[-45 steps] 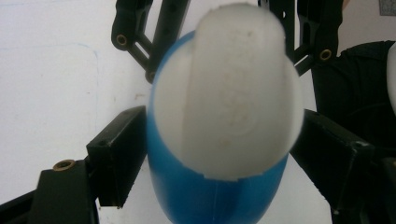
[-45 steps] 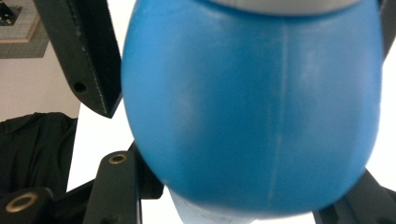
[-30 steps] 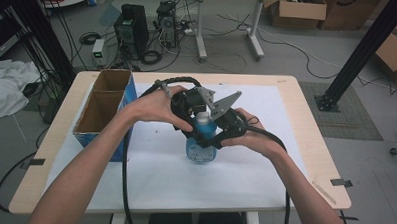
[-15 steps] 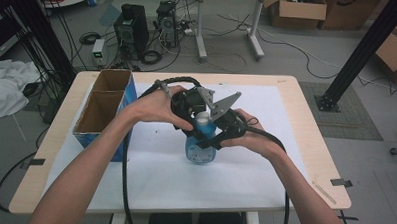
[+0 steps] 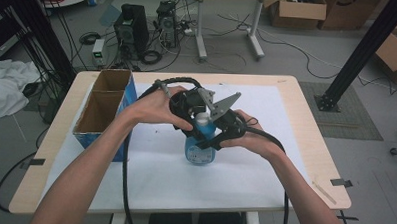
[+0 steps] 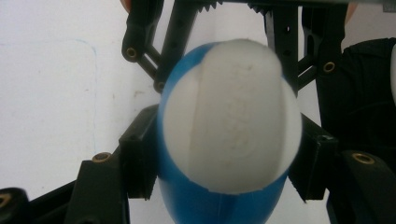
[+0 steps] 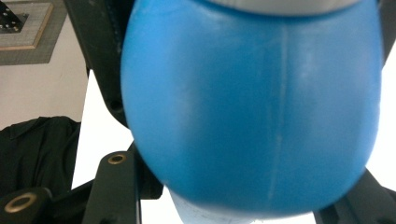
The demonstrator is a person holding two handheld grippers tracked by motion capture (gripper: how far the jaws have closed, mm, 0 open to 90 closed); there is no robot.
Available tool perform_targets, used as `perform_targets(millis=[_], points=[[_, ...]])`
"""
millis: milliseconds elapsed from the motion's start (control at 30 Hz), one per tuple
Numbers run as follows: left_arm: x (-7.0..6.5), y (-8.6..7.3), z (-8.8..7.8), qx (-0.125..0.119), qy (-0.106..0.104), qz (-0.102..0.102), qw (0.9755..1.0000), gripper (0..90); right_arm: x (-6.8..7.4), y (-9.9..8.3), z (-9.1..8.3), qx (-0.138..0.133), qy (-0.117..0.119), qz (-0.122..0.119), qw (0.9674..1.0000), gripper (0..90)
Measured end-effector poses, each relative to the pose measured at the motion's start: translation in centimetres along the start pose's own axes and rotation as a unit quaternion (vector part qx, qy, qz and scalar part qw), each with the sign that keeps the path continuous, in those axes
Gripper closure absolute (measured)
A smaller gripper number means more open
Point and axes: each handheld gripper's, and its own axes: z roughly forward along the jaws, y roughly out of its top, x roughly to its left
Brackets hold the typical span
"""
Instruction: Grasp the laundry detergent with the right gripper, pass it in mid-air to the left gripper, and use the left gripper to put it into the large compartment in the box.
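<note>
The bottle (image 5: 200, 144) stands upright near the middle of the bench (image 5: 306, 121), on a white sheet (image 5: 184, 176), long axis vertical, cap end up. The body is blue; a label on its front carries print too small to read. In the left gripper view the bottle top (image 6: 229, 121) appears white and rounded with faint embossed marks that cannot be read, over a blue shoulder. In the right gripper view the blue body (image 7: 252, 112) has a vertical mould seam.

The left gripper (image 5: 190, 111) comes in from the left at the bottle's upper part; its jaws stand on either side of the top and touch it, clenched on the bottle. The right gripper (image 5: 221, 130) comes in from the right, just below; its jaws flank the blue body, but contact is hidden, so a grasp cannot be confirmed. A grey plate (image 5: 221, 107) sits on top of it. Cables (image 5: 126, 189) trail off the near bench edge.

A cardboard box (image 5: 104, 111) with blue sides stands at the left of the bench, open at the top, two compartments; nothing visible inside either.
</note>
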Motion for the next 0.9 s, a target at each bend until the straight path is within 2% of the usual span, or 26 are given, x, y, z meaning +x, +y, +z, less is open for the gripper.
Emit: perform_targets(millis=[133,533,900], points=[[-0.03,-0.05,0.08,0.007,0.002,0.003,1.0000,38.1,0.03,-0.02,0.20,0.001,-0.001,0.000,1.0000,45.3],[0.14,0.10,0.01,0.007,0.011,0.004,0.9999,38.0,-0.24,-0.23,0.21,-0.010,-0.006,0.003,0.9999,44.4],[0.01,0.33,0.26,0.010,0.010,0.005,0.9999,38.1,-0.17,-0.47,0.16,-0.009,-0.003,0.001,1.0000,44.5]])
